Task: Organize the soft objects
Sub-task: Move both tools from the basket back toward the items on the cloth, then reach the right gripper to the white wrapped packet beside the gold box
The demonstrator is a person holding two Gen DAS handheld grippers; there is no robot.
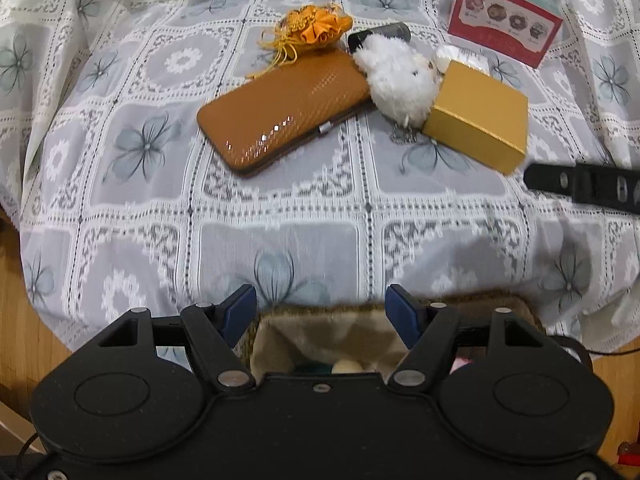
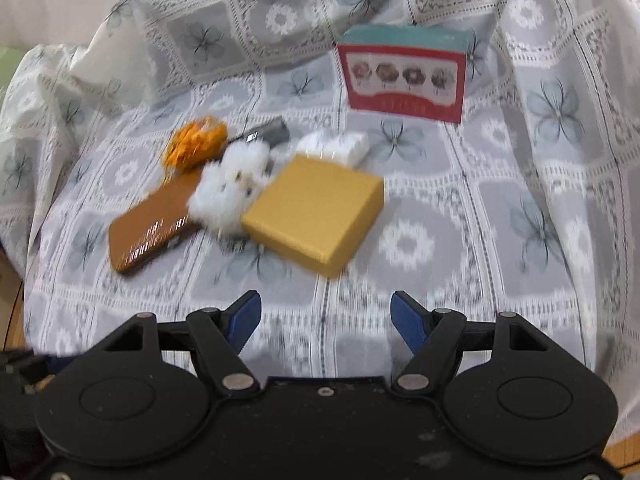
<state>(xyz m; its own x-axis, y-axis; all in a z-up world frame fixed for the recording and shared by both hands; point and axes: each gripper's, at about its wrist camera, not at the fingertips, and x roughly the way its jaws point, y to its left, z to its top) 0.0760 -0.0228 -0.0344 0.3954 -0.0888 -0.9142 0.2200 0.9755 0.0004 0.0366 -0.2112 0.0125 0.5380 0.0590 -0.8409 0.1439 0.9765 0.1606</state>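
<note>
Lace-covered table, items clustered around the gold box as landmark. Furthest left of the box: orange pouch, with the brown case just in front of it. White plush lies between case and box, touching both. A dark object shows behind the plush (identity unclear). A small white item sits behind the box. Red carton stands upright, well behind and right of the box.

Fur-lined basket sits at the near table edge, under the left gripper, jaws partly open, empty. Right gripper: jaws partly open, empty, over bare cloth in front of the box (view blurred).
</note>
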